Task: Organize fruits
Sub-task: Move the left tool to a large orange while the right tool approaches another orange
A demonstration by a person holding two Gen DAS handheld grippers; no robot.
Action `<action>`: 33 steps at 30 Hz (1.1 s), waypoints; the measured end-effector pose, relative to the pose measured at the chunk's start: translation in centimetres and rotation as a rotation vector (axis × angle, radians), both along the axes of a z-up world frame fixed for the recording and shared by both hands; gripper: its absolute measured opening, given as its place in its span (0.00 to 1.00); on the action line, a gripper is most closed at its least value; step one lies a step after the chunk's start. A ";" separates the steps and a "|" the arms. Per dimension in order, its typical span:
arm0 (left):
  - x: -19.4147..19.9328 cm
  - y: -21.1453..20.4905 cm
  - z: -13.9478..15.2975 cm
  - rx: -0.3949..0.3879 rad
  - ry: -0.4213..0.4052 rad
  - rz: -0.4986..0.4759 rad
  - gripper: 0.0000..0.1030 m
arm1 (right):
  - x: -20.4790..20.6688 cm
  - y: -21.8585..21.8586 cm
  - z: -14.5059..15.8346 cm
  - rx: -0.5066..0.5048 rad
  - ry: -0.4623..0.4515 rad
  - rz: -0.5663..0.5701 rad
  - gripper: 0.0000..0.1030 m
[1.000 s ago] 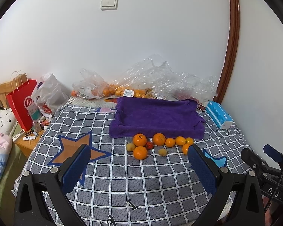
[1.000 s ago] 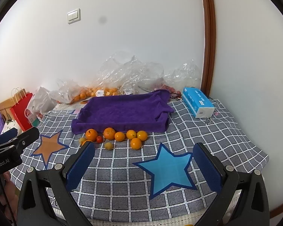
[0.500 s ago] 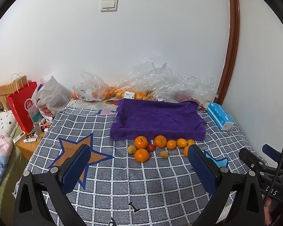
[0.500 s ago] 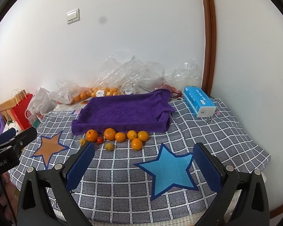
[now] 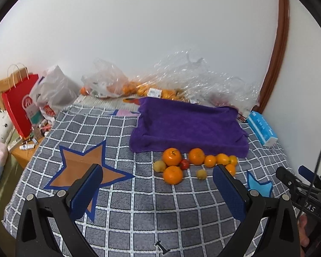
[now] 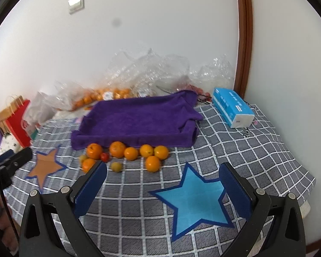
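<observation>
Both the left gripper (image 5: 157,185) and right gripper (image 6: 163,178) hover empty, fingers spread wide, before loose oranges and small fruits (image 6: 126,155) lying against the purple towel-lined tray (image 6: 137,117) on the grey checked bedspread (image 6: 256,156), the first pick seemingly next.

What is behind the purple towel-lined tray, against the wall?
Behind the purple tray lie crumpled clear plastic bags; one holds small oranges, and red fruit shows near the right corner. The tray's far rim hides whatever sits lower behind it.
</observation>
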State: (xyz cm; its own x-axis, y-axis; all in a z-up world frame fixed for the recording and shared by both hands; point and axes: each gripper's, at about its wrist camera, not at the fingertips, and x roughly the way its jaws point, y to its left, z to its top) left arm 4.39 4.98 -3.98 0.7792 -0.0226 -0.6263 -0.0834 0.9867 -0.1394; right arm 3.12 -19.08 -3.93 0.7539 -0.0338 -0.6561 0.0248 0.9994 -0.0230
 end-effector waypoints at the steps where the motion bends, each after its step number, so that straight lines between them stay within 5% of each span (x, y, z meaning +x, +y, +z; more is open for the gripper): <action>1: 0.5 0.3 -0.5 0.000 0.006 -0.001 1.00 | 0.6 0.0 -0.5 -0.012 0.011 -0.012 1.00; 20: 6.9 3.6 -7.0 -0.029 0.125 0.017 0.96 | 7.1 -0.3 -8.1 -0.019 0.139 0.008 0.99; 29: 8.0 5.5 -9.3 -0.064 0.166 0.050 0.89 | 8.6 -0.1 -10.3 -0.023 0.148 -0.003 0.74; 33: 8.5 5.4 -10.2 -0.079 0.184 0.048 0.79 | 9.1 -0.8 -10.5 0.010 0.139 -0.006 0.70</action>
State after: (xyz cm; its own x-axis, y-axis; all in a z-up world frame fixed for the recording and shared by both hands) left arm 12.94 10.38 -14.17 0.6531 -0.0431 -0.7560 -0.1609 0.9677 -0.1942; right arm 12.18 -19.86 -14.40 0.6555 -0.0307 -0.7546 0.0281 0.9995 -0.0163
